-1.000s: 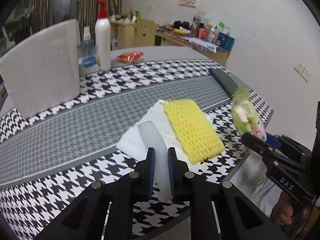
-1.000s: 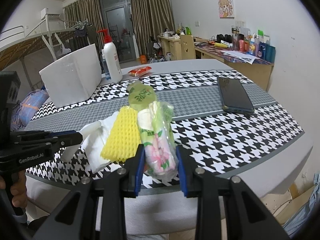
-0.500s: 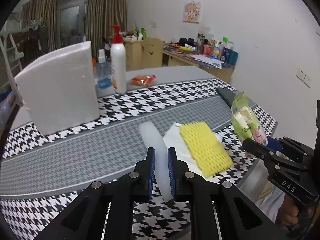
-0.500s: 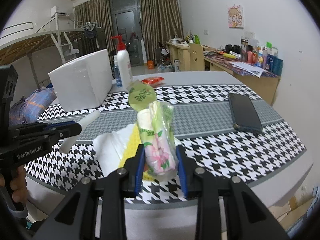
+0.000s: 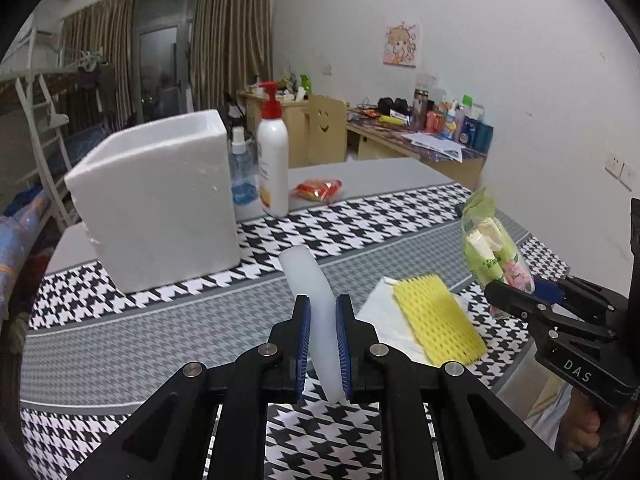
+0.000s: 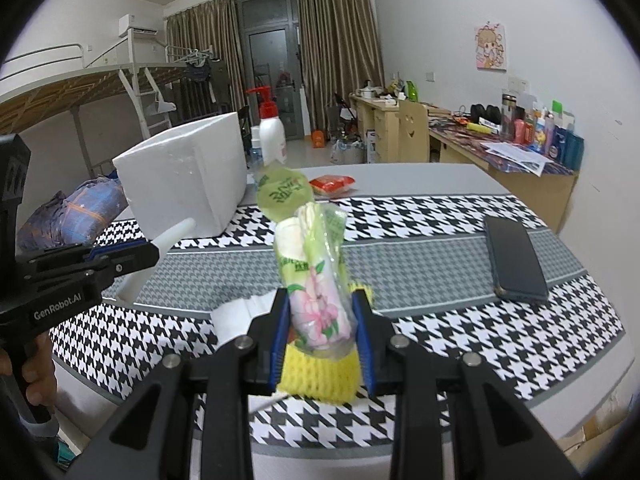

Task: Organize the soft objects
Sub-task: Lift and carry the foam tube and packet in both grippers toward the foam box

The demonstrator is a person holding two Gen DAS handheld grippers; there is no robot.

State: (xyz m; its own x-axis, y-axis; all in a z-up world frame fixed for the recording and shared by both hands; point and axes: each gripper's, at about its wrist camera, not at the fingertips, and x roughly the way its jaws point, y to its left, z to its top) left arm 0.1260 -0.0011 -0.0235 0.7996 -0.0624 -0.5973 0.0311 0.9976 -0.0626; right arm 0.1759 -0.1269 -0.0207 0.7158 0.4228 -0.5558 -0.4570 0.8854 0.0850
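Translucent white foam strip (image 5: pixel 316 300) was clamped between the blue pads of the left gripper (image 5: pixel 323 342), held above the houndstooth-patterned table (image 5: pixel 140 344). Over at the right gripper (image 6: pixel 320 334), a green floral plastic-wrapped tissue pack (image 6: pixel 310 264) was pinched upright. Below it, near the table's front edge, a yellow foam mesh sleeve (image 5: pixel 438 318) was seen lying on white tissue paper (image 5: pixel 380 316). Toward the back left corner, a white polystyrene box (image 5: pixel 156 200) was standing.
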